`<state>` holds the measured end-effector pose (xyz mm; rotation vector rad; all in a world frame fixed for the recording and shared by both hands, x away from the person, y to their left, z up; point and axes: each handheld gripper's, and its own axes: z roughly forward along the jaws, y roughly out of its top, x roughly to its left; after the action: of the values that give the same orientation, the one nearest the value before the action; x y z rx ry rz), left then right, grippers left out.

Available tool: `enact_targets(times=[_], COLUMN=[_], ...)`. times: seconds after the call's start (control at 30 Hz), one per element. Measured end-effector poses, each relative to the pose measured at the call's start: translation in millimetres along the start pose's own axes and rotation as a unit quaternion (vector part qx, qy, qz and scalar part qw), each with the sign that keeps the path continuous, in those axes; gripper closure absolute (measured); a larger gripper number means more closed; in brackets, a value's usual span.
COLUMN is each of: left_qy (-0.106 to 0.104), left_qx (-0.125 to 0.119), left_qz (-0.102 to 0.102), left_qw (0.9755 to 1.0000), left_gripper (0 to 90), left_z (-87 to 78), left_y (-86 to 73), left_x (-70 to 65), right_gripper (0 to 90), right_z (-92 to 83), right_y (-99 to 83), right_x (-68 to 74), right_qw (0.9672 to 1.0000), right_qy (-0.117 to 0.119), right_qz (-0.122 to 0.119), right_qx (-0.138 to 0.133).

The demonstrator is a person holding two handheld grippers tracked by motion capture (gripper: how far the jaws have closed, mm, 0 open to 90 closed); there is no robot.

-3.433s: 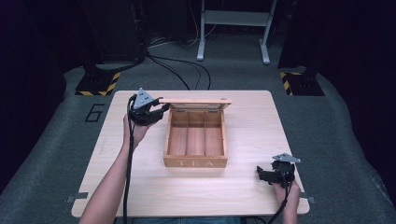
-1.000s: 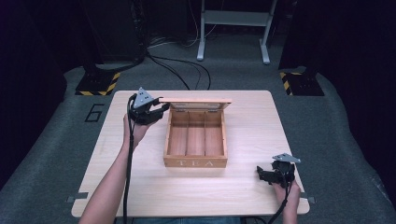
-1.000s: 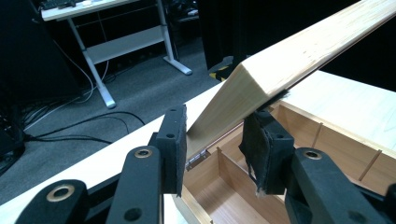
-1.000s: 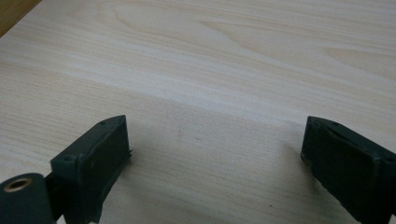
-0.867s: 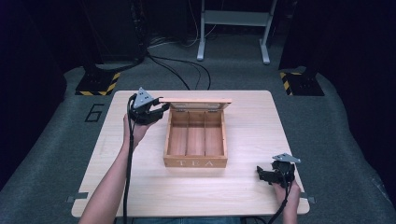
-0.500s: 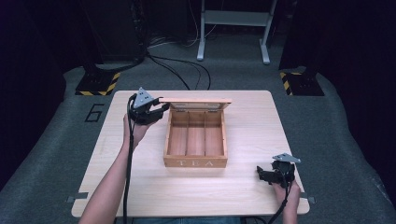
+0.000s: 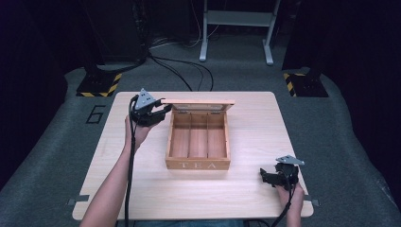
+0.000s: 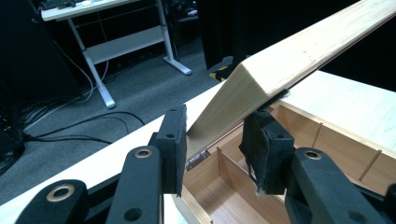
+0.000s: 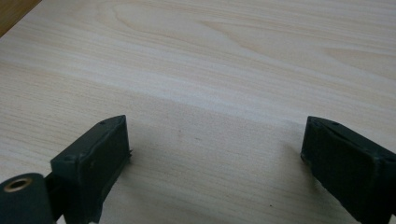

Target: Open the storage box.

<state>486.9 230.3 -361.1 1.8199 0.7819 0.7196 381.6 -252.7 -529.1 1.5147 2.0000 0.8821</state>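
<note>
Tabletop: I had a pale wooden tabletop (image 7: 255,123) with rounded corners in front of me, set on grey carpet.
Box: the open light-brown wooden box (image 7: 198,140) marked "TEA" on its front wall sat near the middle of the tabletop, a little toward the far edge and the left side. I could see three long compartments inside, split by two thin wooden dividers, and nothing showed in them.
Lid: the flat wooden lid (image 8: 299,51) stood raised on its hinge along the box's far wall; in the high view I saw it edge-on (image 7: 198,101) above the far rim. A small metal hinge (image 8: 197,159) showed at the back corner.
Left gripper: my black left gripper (image 7: 163,109) was at the box's far left corner, held up off the tabletop in the left hand (image 7: 136,132). In the left gripper view (image 8: 211,147) its jaws sat either side of the lid's corner, partly parted. The right-hand pad (image 8: 259,149) looked pressed up under the lid's edge, while the other pad (image 8: 172,144) seemed just beside the wood; I could not tell whether the hold was firm.
Right gripper: my black right gripper (image 7: 265,176) was low near the tabletop's near right corner, well apart from the box, in the right hand (image 7: 289,194). In the right gripper view (image 9: 215,154) its jaws stood wide apart over bare wood, with nothing between them.
</note>
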Motion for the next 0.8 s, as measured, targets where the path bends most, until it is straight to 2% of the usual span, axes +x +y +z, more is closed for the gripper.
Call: enact_targets(times=[0.8], left_qy=[0.002], left_qx=[0.002], left_qz=[0.004], left_qw=[1.0], left_gripper=[60.7], left_z=[-2.1], left_y=[-2.5], left_x=[-3.5], right_gripper=[7.3], right_z=[0.0], right_y=[0.0], right_x=[0.0], right_qw=[1.0], right_qy=[0.0], right_qz=[0.0], right_qx=[0.0])
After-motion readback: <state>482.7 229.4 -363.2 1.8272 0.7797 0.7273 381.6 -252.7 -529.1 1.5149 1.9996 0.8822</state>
